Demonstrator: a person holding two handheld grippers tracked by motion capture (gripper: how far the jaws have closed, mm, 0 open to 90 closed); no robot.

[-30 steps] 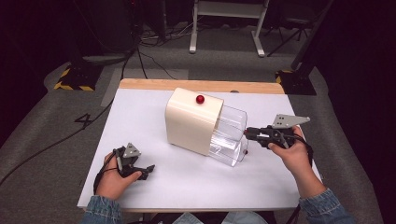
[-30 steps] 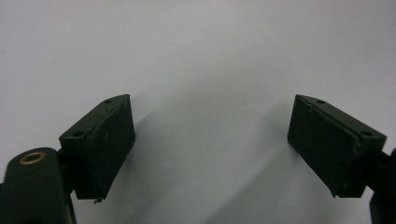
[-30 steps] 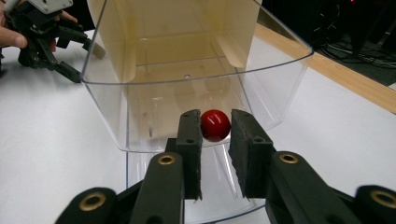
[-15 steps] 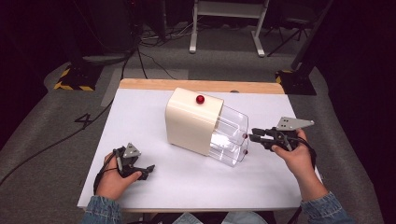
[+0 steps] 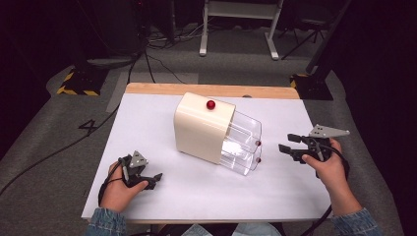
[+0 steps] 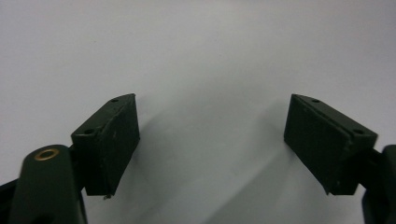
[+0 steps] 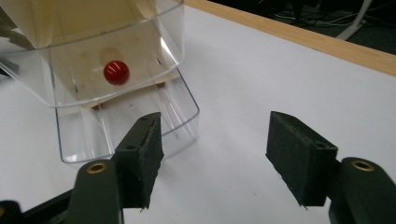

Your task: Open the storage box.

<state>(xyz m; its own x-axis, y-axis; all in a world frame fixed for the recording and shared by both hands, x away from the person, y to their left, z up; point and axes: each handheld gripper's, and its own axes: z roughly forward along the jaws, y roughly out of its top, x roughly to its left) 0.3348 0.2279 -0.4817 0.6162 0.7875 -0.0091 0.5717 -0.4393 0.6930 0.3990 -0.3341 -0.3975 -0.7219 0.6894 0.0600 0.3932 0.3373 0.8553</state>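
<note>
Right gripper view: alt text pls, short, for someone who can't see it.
Two clear plastic drawers stick out of a cream cabinet on a white table, the upper one with a red knob on its front. The right hand-held gripper sits just in front of them, jaws open and empty.

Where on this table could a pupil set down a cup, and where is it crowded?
Free: the bare white strip between the drawer unit and the table's left edge, and the near middle between both hands. Crowded: beside the open clear drawers, where the right tongs hover.
</note>
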